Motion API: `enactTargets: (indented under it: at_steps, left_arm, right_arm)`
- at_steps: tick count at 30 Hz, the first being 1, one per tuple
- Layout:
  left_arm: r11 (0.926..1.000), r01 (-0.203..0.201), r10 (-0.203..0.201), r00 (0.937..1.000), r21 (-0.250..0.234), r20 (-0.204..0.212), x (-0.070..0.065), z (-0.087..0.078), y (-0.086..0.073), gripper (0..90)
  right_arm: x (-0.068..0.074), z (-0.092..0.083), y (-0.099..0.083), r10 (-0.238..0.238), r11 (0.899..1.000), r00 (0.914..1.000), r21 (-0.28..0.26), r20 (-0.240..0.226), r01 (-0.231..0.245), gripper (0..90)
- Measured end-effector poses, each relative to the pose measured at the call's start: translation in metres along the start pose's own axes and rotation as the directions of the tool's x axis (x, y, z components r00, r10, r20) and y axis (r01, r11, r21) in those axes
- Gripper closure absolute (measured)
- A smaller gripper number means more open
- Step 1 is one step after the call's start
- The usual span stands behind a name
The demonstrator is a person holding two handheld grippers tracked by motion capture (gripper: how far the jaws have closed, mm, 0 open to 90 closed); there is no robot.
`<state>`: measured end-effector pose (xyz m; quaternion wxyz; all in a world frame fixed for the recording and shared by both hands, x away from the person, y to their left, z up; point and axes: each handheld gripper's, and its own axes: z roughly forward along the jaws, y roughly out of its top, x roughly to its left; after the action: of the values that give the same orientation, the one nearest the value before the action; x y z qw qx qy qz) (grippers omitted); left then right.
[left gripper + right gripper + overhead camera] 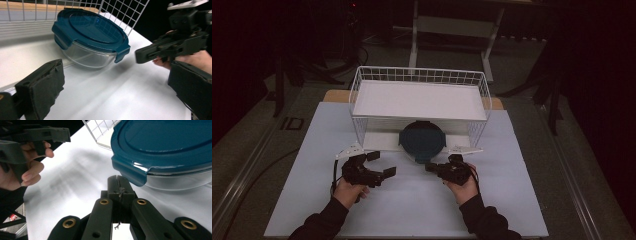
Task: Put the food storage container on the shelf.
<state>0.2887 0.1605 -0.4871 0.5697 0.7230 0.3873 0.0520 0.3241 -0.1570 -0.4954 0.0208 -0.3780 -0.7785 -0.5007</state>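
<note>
High view: white wire rack (362,95) sits at the far middle of the pale table (412,210), and the glass container with the teal clip lid (422,141) sits under its shelf at the near edge, half poking out toward the person. Lid looks seated, with the side clips down as far as the gripper views show.

Step in hand, by judgement: approach to the container, nothing gripped yet. Left gripper (378,164) is near-left of the container, jaws spread wide and empty. Right gripper (430,167) is just near-right of it, jaws pressed together with nothing between, tip close below the lid's near clip tab (130,173) but apart from it.

Next move likely calls for the right jaws to open before any grab, or to nudge under that tab as they stand; the left has to close the gap to steady the bowl. Rack wires are close, so the approach is tight.

Table top is plain and matte. Room is dark, with a grey floor and a bench frame (452,30) beyond.
</note>
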Motion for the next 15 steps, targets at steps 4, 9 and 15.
enactTargets:
  at_steps: [4,9,15]
  left_arm:
    - [1.0,-0.003,0.003,1.0,-0.003,-0.001,-0.001,0.0,-0.002,0.7]
    - [0.9999,-0.004,0.004,1.0,-0.01,-0.007,0.0,-0.001,-0.002,0.8]
    - [0.9998,-0.018,0.018,0.9997,-0.008,-0.014,0.0,-0.002,-0.003,0.8]
  right_arm:
    - [-0.001,0.007,-0.001,0.001,1.0,1.0,0.016,0.007,-0.001,90.0]
    - [-0.007,0.015,0.005,0.018,1.0,0.9998,-0.011,0.013,-0.018,90.0]
    - [-0.011,0.025,0.013,0.008,1.0,0.9994,-0.016,0.034,-0.007,90.0]
